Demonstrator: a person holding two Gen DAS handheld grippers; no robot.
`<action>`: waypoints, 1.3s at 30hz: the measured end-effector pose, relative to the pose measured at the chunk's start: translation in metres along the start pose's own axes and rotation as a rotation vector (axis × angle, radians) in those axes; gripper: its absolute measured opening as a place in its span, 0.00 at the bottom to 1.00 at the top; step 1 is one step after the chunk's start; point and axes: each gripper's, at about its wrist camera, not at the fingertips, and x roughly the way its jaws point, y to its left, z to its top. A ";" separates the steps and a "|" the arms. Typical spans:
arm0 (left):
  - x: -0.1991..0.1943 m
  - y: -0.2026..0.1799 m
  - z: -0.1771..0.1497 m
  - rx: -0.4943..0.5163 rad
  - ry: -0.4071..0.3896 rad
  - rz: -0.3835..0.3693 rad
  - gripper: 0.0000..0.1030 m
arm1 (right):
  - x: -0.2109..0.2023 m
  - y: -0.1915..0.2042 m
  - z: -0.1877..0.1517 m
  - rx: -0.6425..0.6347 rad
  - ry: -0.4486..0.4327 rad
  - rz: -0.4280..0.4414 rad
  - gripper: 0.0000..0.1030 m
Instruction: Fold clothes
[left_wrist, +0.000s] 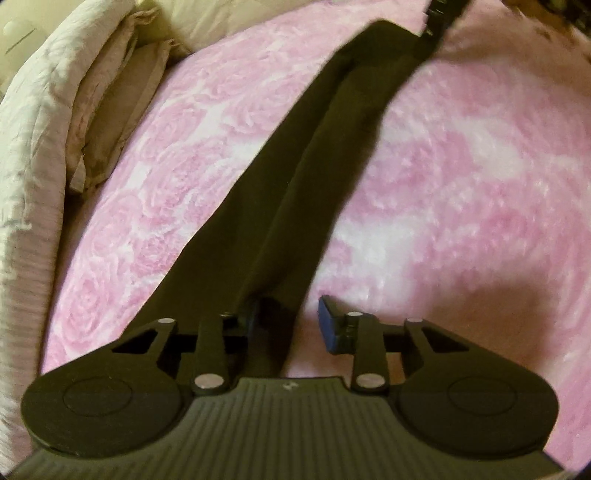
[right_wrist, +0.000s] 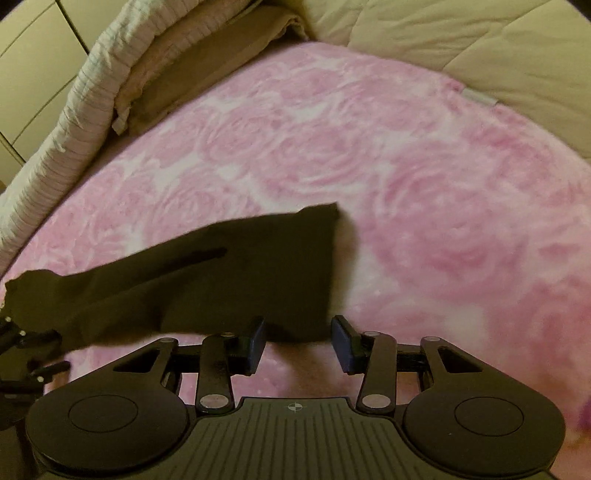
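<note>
Black, long, narrow cloth trousers (left_wrist: 295, 177) are lying lengthwise on the pink rose-patterned fleece blanket (left_wrist: 461, 166), running between the left claw (left_wrist: 288, 321) and right claw (right_wrist: 298, 339), both gaping, gripping nothing.

Matt black cloth trousers (left_wrist: 295, 177) lie on a fluffy pink rose-patterned blanket (left_wrist: 461, 177); crinkled cream pillows (left_wrist: 48, 122) at ten o'clock.

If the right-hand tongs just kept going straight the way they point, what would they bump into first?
Most likely the dark trousers: the waist end lies just ahead of the right tongs, between the open fingers, on the pink rose blanket. Depth is hard to judge, so they may press both nearly together.
</note>
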 end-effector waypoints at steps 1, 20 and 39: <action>0.002 -0.001 0.000 0.019 0.009 0.004 0.03 | 0.001 -0.002 0.002 0.023 0.008 -0.001 0.08; -0.052 0.000 -0.025 -0.115 0.015 -0.093 0.17 | -0.049 0.038 -0.007 -0.278 -0.025 -0.251 0.29; -0.179 0.006 -0.210 -0.647 0.325 0.242 0.30 | 0.002 0.183 -0.022 -0.519 -0.051 -0.067 0.31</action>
